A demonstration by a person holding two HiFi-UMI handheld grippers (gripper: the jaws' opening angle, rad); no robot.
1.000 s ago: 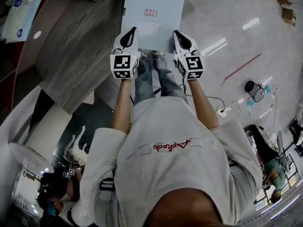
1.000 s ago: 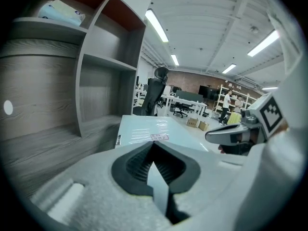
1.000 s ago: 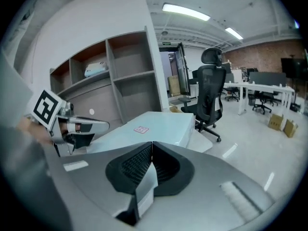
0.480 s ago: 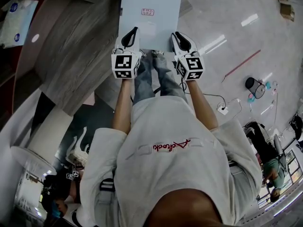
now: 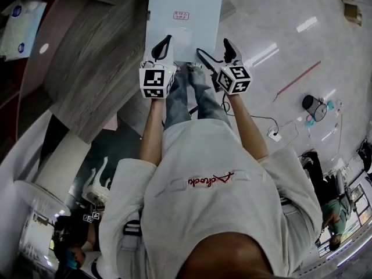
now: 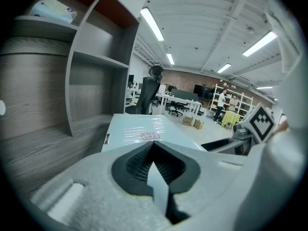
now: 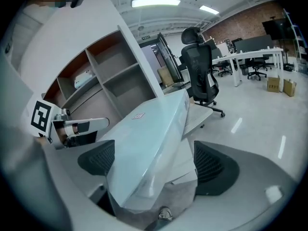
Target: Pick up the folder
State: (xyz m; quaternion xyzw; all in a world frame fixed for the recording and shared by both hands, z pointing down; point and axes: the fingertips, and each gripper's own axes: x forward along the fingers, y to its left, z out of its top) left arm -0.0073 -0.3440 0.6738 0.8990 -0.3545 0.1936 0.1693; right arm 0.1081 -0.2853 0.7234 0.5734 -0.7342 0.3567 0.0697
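Note:
The folder (image 5: 185,16) is a pale blue-white sheet with a small red-print label, held out in front of me over the floor. My left gripper (image 5: 162,48) is shut on its near edge, which runs between the closed pads (image 6: 156,167). My right gripper (image 5: 216,52) is opening, its jaws spread wide at the folder's near right corner. In the right gripper view the folder (image 7: 154,129) lies tilted between the two dark pads (image 7: 98,158) and neither pad presses on it. The left gripper (image 7: 72,126) shows at that view's left.
A wood-grain shelf unit (image 5: 87,51) stands to the left, with a tissue pack (image 5: 17,16) on a shelf. A black office chair (image 7: 199,66) stands beyond the folder. A cable, a small bin (image 5: 314,106) and people are on the floor at right.
The right gripper's jaws, shut on the folder's near edge before, now stand wide apart, and that gripper has rolled and sunk a little. The left gripper keeps its hold.

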